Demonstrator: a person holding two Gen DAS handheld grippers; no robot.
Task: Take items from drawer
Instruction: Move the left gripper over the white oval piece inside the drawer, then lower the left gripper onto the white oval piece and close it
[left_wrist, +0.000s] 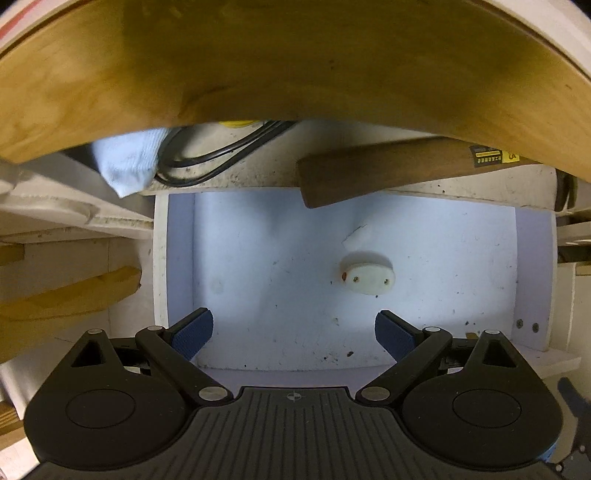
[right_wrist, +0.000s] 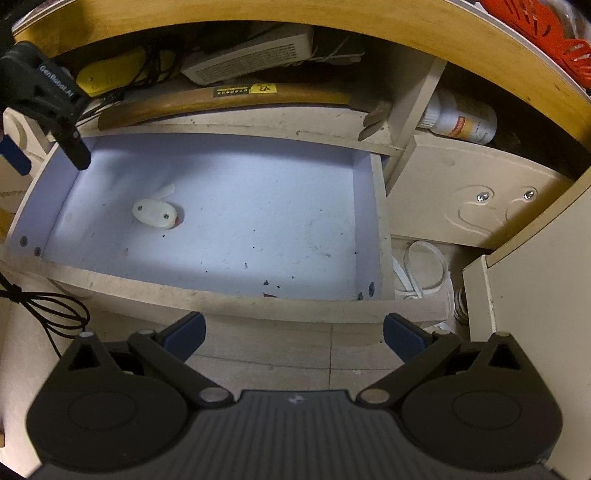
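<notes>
The drawer (left_wrist: 533, 273) (right_wrist: 221, 291) is pulled out, its pale lilac floor lit. A small white oval plastic piece (left_wrist: 368, 275) (right_wrist: 155, 214) with two screws lies on its floor, with a scrap of white paper beside it. My left gripper (left_wrist: 294, 332) is open and empty, over the drawer's near end, the piece ahead and slightly right. It shows in the right wrist view (right_wrist: 44, 99) at the drawer's left side. My right gripper (right_wrist: 293, 338) is open and empty, outside the drawer's front edge.
A wooden-handled hammer (left_wrist: 388, 173) (right_wrist: 229, 101) lies on the shelf behind the drawer, with black cables (left_wrist: 207, 158), a blue cloth (left_wrist: 127, 162), a yellow item (right_wrist: 107, 75) and a white box (right_wrist: 251, 55). A white bottle (right_wrist: 461, 120) lies at right. White cord (right_wrist: 421, 273) sits below.
</notes>
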